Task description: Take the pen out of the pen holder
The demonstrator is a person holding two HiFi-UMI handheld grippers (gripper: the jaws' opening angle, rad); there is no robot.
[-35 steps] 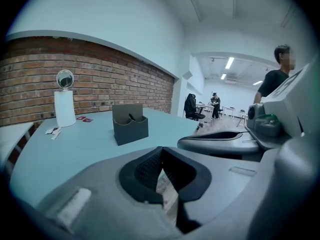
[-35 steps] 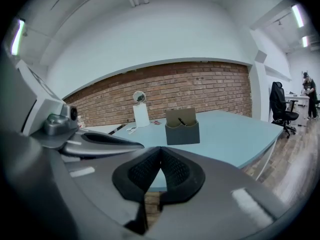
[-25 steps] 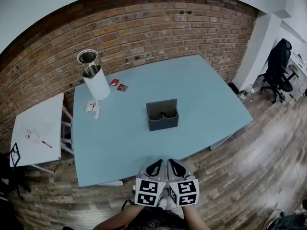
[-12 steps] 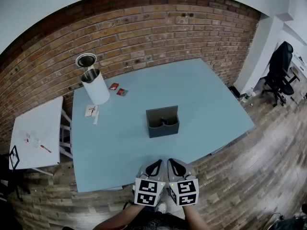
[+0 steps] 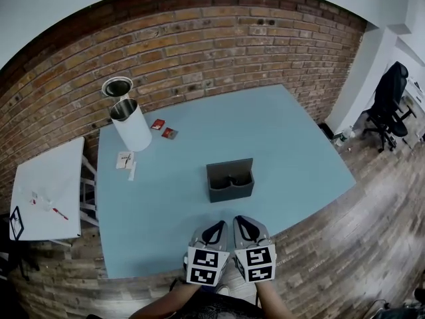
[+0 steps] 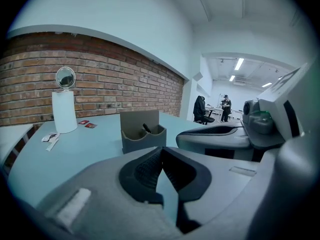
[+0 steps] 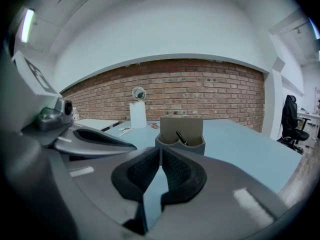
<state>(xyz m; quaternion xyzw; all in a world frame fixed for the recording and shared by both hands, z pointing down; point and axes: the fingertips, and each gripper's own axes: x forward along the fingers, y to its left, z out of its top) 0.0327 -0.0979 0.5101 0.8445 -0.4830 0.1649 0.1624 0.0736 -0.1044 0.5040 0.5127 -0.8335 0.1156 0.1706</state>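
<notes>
A dark grey pen holder (image 5: 230, 181) stands near the middle of the light blue table (image 5: 166, 191). A black pen (image 7: 181, 137) leans in its right compartment; the pen's tip (image 6: 146, 128) also shows in the left gripper view. Both grippers hover side by side at the table's near edge, well short of the holder. My left gripper (image 5: 214, 232) is shut with nothing in it. My right gripper (image 5: 243, 229) is shut too, empty. The pen holder (image 7: 181, 135) sits straight ahead of the right jaws, and the holder (image 6: 143, 132) is slightly left of the left ones.
A white cylinder with a round mirror (image 5: 129, 116) stands at the table's far left corner. Two small red items (image 5: 163, 129) and white papers (image 5: 127, 161) lie near it. A white side table (image 5: 46, 189) is at left, a brick wall behind, an office chair (image 5: 387, 105) at right.
The view has shifted: the table and pen holder sit slightly lower and more to the right in the head view. Both grippers stay shut and together at the near edge.
</notes>
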